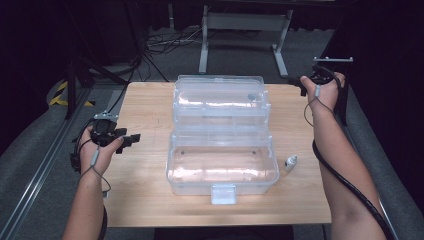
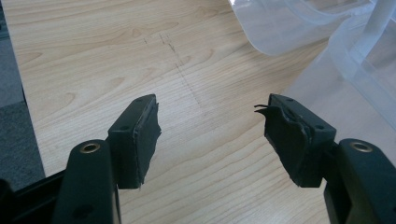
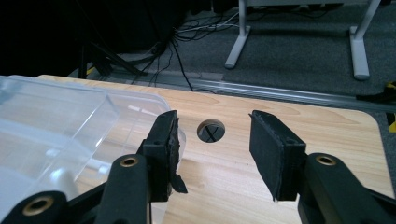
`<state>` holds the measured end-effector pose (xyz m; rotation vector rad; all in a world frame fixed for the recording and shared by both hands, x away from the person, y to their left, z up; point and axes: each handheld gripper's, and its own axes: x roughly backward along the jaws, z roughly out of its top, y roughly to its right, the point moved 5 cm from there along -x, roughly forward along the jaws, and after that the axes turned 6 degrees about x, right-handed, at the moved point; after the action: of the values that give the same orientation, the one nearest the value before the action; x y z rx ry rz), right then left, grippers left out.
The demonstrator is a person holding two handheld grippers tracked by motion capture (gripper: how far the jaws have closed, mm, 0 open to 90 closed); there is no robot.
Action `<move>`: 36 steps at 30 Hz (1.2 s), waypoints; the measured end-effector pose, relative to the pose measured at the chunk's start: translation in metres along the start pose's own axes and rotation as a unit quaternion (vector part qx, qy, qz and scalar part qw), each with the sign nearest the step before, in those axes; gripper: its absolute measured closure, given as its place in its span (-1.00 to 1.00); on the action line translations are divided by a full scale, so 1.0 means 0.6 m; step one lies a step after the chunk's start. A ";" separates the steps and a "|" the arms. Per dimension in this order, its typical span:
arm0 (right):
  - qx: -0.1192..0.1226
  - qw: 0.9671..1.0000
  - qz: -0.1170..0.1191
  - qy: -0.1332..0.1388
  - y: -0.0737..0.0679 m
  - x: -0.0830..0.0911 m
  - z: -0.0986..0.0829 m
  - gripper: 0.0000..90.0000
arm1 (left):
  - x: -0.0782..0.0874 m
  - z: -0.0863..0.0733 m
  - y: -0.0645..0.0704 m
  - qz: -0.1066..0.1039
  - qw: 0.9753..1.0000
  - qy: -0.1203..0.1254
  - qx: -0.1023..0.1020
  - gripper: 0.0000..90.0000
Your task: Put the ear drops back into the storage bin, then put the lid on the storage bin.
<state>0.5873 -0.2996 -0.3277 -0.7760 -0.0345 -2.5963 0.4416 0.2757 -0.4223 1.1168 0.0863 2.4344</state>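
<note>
Clear box (image 1: 222,167) sat open mid-table (image 1: 145,195), small bottle (image 1: 291,162) just beside its right wall. My left gripper (image 2: 212,128) hovered wide, empty; my right gripper (image 3: 212,140) likewise, near far corner.

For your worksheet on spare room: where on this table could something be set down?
Bare wood lies left of the open clear box, under the left gripper, and at the far right corner. Tightest: the right strip beside the small bottle.
</note>
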 end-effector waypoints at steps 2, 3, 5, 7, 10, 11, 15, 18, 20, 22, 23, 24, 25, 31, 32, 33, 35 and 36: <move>0.005 1.000 0.004 0.002 0.000 0.007 -0.002 0.17 | -0.001 0.001 0.001 -0.001 1.000 0.001 0.000 -0.20; 0.008 1.000 0.008 0.003 -0.002 0.015 -0.005 0.17 | -0.001 0.002 0.002 0.000 1.000 0.000 -0.001 -0.21; 0.020 1.000 0.023 0.002 -0.010 0.032 -0.019 0.15 | -0.003 0.003 0.005 -0.002 1.000 -0.002 -0.004 -0.21; 0.028 0.999 0.032 0.001 -0.016 0.042 -0.030 0.14 | -0.005 0.002 0.006 -0.001 1.000 -0.004 -0.006 -0.22; 0.035 0.998 0.045 -0.001 -0.025 0.060 -0.044 0.12 | -0.005 0.002 0.006 -0.001 1.000 -0.005 -0.008 -0.22; 0.039 0.998 0.049 0.000 -0.028 0.066 -0.048 0.11 | -0.004 0.002 0.006 0.000 1.000 -0.004 -0.007 -0.22; 0.046 0.997 0.059 -0.004 -0.036 0.084 -0.061 0.09 | -0.002 0.000 0.007 -0.001 1.000 -0.005 -0.006 -0.22; 0.058 0.996 0.063 -0.013 -0.043 0.100 -0.074 0.07 | 0.000 -0.001 0.006 0.001 1.000 -0.006 -0.007 -0.23; 0.063 0.995 0.070 -0.018 -0.048 0.111 -0.083 0.04 | 0.001 -0.001 0.006 0.001 1.000 -0.004 -0.008 -0.23; 0.068 0.995 0.076 -0.021 -0.053 0.121 -0.091 0.01 | 0.003 -0.002 0.005 0.002 1.000 -0.004 -0.007 -0.24; 0.070 0.994 0.079 -0.023 -0.056 0.125 -0.095 0.01 | 0.004 -0.002 0.006 0.002 1.000 -0.004 -0.005 -0.24; 0.075 0.994 0.080 -0.025 -0.058 0.129 -0.098 0.00 | 0.004 -0.003 0.005 0.003 1.000 -0.004 -0.006 -0.24; 0.078 0.993 0.082 -0.027 -0.060 0.133 -0.102 -0.01 | 0.005 -0.003 0.005 0.002 1.000 -0.005 -0.006 -0.24; 0.091 0.991 0.093 -0.041 -0.072 0.154 -0.117 -0.06 | 0.005 -0.004 0.006 0.001 1.000 -0.006 -0.005 -0.25; 0.091 0.991 0.093 -0.041 -0.072 0.154 -0.117 -0.06 | 0.005 -0.004 0.006 0.001 1.000 -0.006 -0.005 -0.25; 0.095 0.990 0.094 -0.050 -0.074 0.157 -0.123 -0.07 | 0.004 -0.004 0.007 0.001 1.000 -0.008 -0.007 -0.25; 0.099 0.989 0.094 -0.055 -0.074 0.158 -0.126 -0.08 | 0.004 -0.004 0.009 0.000 1.000 -0.010 -0.008 -0.25; 0.103 0.988 0.095 -0.068 -0.075 0.159 -0.134 -0.10 | 0.004 -0.004 0.009 0.000 1.000 -0.010 -0.009 -0.25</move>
<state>0.4559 -0.3079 -0.3408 -0.8349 -0.2516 -2.3133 0.4364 0.2722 -0.4211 1.1329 0.0582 2.4200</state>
